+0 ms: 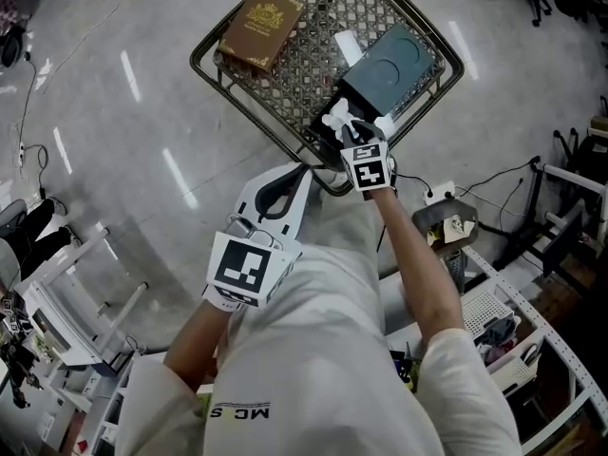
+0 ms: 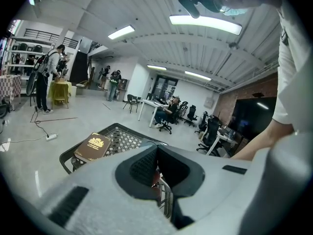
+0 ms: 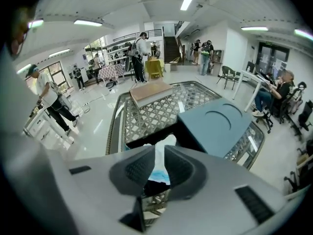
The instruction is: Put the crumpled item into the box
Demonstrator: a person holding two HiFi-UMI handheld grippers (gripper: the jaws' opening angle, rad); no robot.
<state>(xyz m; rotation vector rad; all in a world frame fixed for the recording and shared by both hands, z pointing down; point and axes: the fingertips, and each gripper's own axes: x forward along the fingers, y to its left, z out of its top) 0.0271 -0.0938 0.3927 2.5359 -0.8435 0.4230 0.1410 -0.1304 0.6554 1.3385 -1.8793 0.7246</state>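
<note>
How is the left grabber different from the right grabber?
The right gripper pinches the crumpled white item; the left gripper is shut on nothing. The right gripper hovers at the open blue-grey box; the left gripper hangs back, by the near edge of the wire table. Both have white bodies and a marker cube.

Wire-mesh table [image 1: 318,41] with brown book [image 1: 260,28] and teal box [image 1: 394,65]
</note>
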